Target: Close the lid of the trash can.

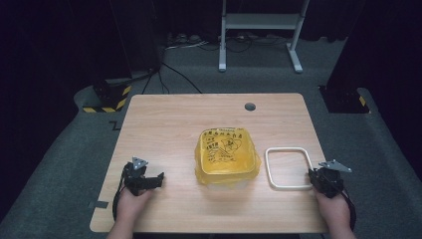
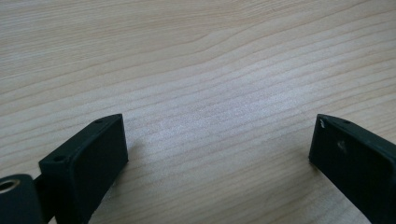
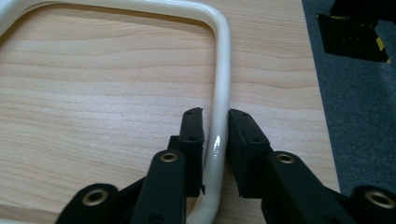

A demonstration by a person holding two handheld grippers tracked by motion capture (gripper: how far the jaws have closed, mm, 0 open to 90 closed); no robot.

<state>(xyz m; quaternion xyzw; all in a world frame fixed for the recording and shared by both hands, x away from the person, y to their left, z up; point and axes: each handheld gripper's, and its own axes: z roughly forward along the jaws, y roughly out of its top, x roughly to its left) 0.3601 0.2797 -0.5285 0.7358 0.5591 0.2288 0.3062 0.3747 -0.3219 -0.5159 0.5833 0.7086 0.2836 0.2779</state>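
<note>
A white rounded-square wire frame (image 1: 288,168) lies flat on the wooden table (image 1: 164,124), right of the middle. My right gripper (image 1: 312,175) sits at the frame's near right corner. In the right gripper view its jaws straddle the frame's right-hand bar (image 3: 223,79). The right pad (image 3: 240,135) touches the bar and the left pad (image 3: 192,133) stands a sliver off it, so my right gripper (image 3: 215,116) is open. My left gripper (image 1: 158,179) rests near the table's front left, and its jaws (image 2: 219,135) are wide apart over bare wood.
A square container wrapped in a yellow printed plastic bag (image 1: 227,154) stands in the middle of the table, just left of the frame. A grey cable hole (image 1: 250,106) is near the far edge. The table's right edge (image 3: 322,107) runs close beside my right gripper.
</note>
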